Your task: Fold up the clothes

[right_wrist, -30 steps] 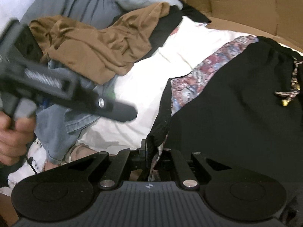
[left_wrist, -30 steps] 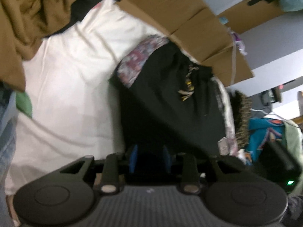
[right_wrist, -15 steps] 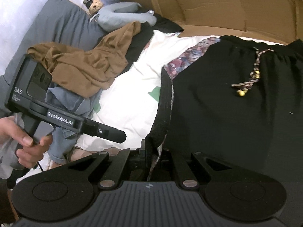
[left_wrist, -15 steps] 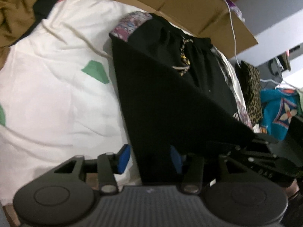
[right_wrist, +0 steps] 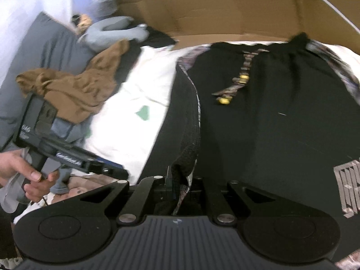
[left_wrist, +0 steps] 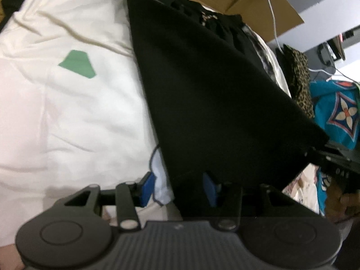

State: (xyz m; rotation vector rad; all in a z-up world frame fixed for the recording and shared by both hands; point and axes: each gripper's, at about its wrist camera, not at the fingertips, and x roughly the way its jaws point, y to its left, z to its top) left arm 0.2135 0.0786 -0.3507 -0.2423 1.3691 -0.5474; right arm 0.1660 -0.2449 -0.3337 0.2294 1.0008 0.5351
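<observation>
A black garment [left_wrist: 213,90] with a beaded drawstring [right_wrist: 240,78] lies on the white sheet [left_wrist: 67,101], one flap of it lifted and stretched taut. My right gripper [right_wrist: 180,186] is shut on the hem of that flap, whose patterned inner side shows at the fingers. My left gripper [left_wrist: 177,189] stands open: its blue pads [left_wrist: 147,187] are apart, and the flap's lower edge hangs loosely between them without being pinched. In the right wrist view a hand [right_wrist: 22,171] holds the left gripper [right_wrist: 67,155] at the garment's left side.
A brown garment [right_wrist: 74,90] and blue jeans [right_wrist: 65,130] are heaped at the left by a grey pillow [right_wrist: 33,51] and a grey plush toy [right_wrist: 112,31]. Cardboard [right_wrist: 225,11] lines the far edge. Leopard-print [left_wrist: 299,72] and teal [left_wrist: 337,112] cloths lie to the right.
The left jaws have spread and let go of the black cloth. The right gripper has carried the hem sideways, stretching the flap over the garment. Both hands have shifted.
</observation>
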